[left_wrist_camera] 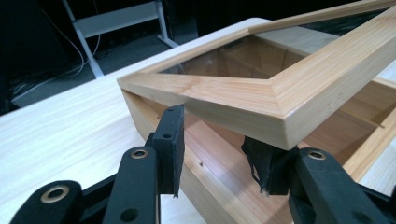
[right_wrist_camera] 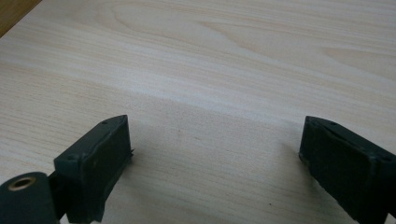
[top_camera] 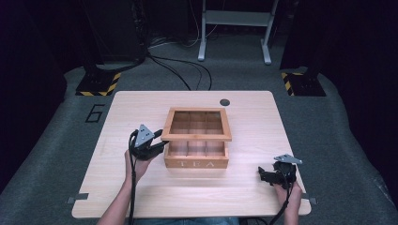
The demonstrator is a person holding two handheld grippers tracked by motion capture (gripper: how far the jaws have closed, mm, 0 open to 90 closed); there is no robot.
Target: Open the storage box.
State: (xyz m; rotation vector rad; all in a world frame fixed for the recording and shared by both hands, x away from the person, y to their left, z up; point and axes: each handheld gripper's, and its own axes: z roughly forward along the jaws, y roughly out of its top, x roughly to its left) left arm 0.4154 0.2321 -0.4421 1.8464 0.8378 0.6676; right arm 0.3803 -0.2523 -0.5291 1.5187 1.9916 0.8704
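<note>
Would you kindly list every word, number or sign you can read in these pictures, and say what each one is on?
"TEA": on the front wall of the wooden box, in pale capitals, seen in the high view.
"6": a large dark numeral on the grey floor beside the table's far left corner.
Yellow-and-black hazard stripes, without words, edge two black stand bases on the floor.
Nothing else is legible.

A wooden tea box marked "TEA" sat mid-surface, its glass-paned lid tilted partly open above divided compartments, front-left corner raised
</note>
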